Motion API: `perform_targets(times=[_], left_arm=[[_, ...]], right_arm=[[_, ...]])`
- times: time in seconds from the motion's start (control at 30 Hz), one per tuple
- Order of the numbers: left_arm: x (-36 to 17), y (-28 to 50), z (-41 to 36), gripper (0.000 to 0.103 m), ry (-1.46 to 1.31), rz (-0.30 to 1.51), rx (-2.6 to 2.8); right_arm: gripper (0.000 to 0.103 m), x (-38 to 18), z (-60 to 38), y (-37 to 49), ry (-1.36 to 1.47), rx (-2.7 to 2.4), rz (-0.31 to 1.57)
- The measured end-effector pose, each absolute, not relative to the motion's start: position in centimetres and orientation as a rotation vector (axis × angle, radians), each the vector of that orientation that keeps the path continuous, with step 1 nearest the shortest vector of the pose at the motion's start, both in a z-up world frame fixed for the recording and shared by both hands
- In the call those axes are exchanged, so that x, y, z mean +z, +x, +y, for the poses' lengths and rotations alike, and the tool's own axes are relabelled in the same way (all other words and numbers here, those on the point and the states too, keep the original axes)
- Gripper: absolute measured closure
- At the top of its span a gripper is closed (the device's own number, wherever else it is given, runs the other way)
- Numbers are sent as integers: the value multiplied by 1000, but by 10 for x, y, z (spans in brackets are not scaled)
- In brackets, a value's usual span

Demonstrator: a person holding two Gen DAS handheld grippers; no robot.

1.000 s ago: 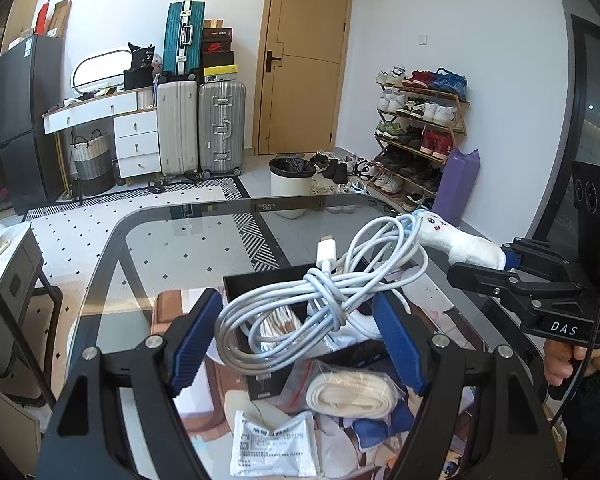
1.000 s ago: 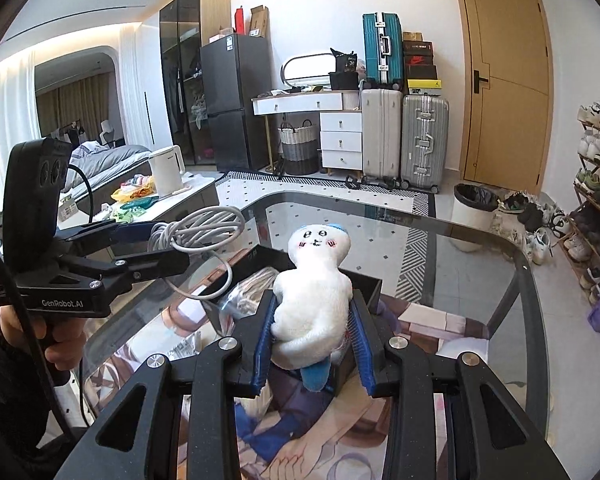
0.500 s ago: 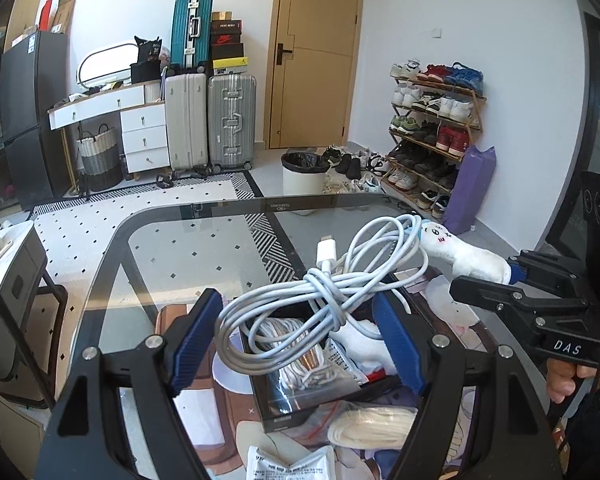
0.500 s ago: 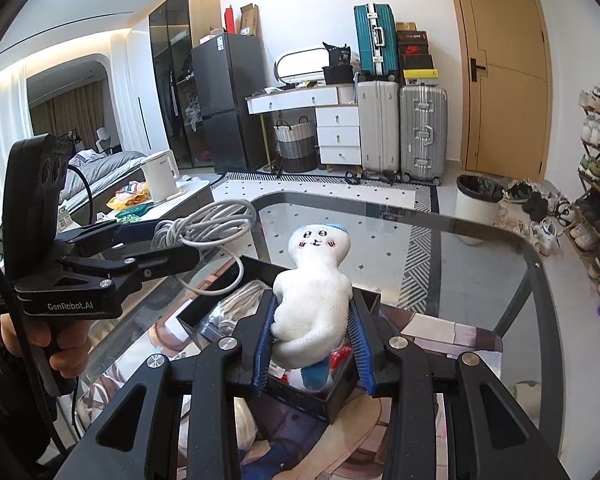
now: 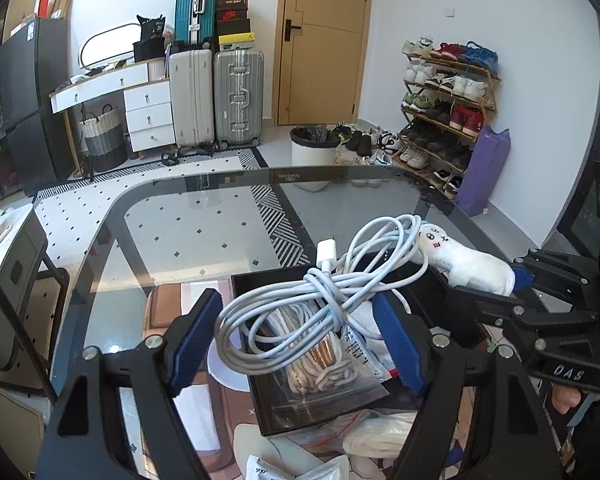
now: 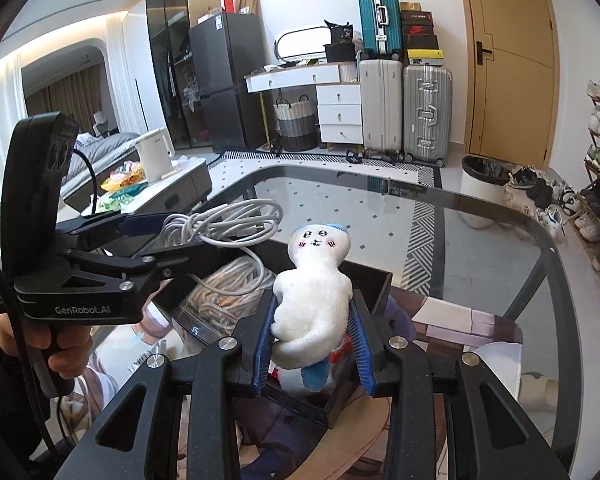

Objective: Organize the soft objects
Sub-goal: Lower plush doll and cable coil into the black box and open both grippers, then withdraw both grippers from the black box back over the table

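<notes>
My left gripper (image 5: pixel 300 332) is shut on a coiled white charging cable (image 5: pixel 320 300) and holds it above a black open box (image 5: pixel 268 400) on the glass table. The box holds a bagged bundle of cream rope (image 5: pixel 320 364). My right gripper (image 6: pixel 312 340) is shut on a white plush toy (image 6: pixel 312 292) with a pink-cheeked face and blue feet, held over the box's right side (image 6: pixel 374 284). The left gripper with the cable (image 6: pixel 220 224) shows at the left of the right wrist view; the plush (image 5: pixel 468 260) shows at the right of the left wrist view.
The glass table (image 5: pixel 204 232) has a rounded dark rim. Loose packets (image 5: pixel 296 468) and a bagged cream bundle (image 5: pixel 380 436) lie on a printed mat in front of the box. A white bin (image 5: pixel 312 156), suitcases and a shoe rack stand beyond.
Both grippers have moved forward over the black box while keeping hold of the cable and the plush. The box now lies directly below them.
</notes>
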State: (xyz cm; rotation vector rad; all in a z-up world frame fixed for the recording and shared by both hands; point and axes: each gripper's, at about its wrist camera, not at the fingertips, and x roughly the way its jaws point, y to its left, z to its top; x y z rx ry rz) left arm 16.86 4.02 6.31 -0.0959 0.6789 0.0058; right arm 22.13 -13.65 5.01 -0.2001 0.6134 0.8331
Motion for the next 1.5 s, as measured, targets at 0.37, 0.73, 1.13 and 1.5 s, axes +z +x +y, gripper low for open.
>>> perform_targets(times=[0.37, 0.73, 1.13, 1.5], left_arm=[[52, 179, 45, 25, -121, 701, 11], [43, 185, 38, 25, -92, 722, -2], [40, 176, 29, 18, -47, 742, -14], [53, 125, 36, 2, -74, 676, -5]], right_arm=[[68, 29, -115, 235, -247, 817, 650], [56, 20, -113, 235, -275, 800, 647], [11, 34, -152, 207, -212, 782, 571], [1, 30, -175, 186, -119, 801, 594]])
